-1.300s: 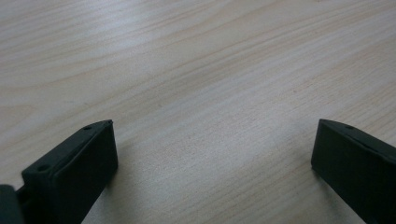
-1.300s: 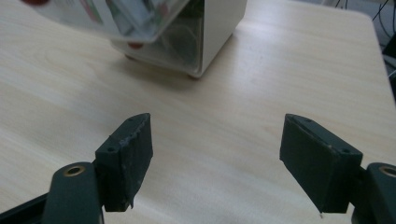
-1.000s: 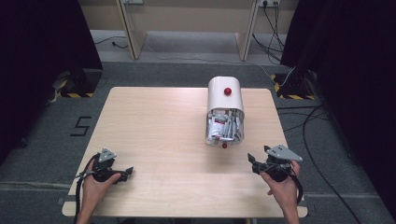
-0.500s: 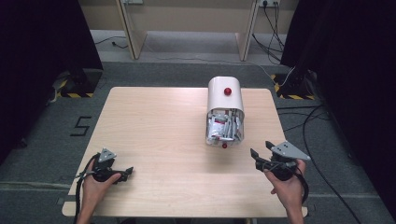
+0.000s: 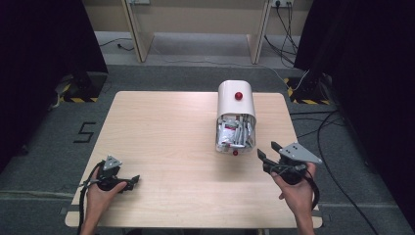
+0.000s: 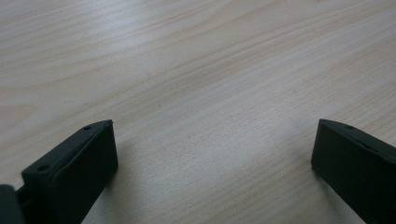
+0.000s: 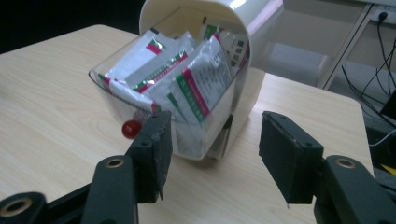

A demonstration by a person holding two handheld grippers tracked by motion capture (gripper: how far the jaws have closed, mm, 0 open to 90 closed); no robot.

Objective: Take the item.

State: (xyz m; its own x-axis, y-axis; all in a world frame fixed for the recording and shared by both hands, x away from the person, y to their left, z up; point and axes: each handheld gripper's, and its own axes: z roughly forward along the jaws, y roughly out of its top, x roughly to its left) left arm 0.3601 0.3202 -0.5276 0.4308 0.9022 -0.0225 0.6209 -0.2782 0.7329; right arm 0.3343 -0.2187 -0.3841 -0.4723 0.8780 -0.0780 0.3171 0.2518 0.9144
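A white container (image 5: 236,108) full of packets (image 7: 187,79) lies right of centre on the surface (image 5: 161,137). The right gripper (image 5: 266,155), jaws apart, sits just beside it; the left gripper (image 5: 133,181), jaws apart, rests near-left.

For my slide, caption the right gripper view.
Open right gripper facing a white container whose clear drawer is packed with sachets.

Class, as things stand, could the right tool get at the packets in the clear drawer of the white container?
Probably yes. The right tool is open and faces the clear drawer, with bare table between them. The packets stand exposed under the white container's hood.
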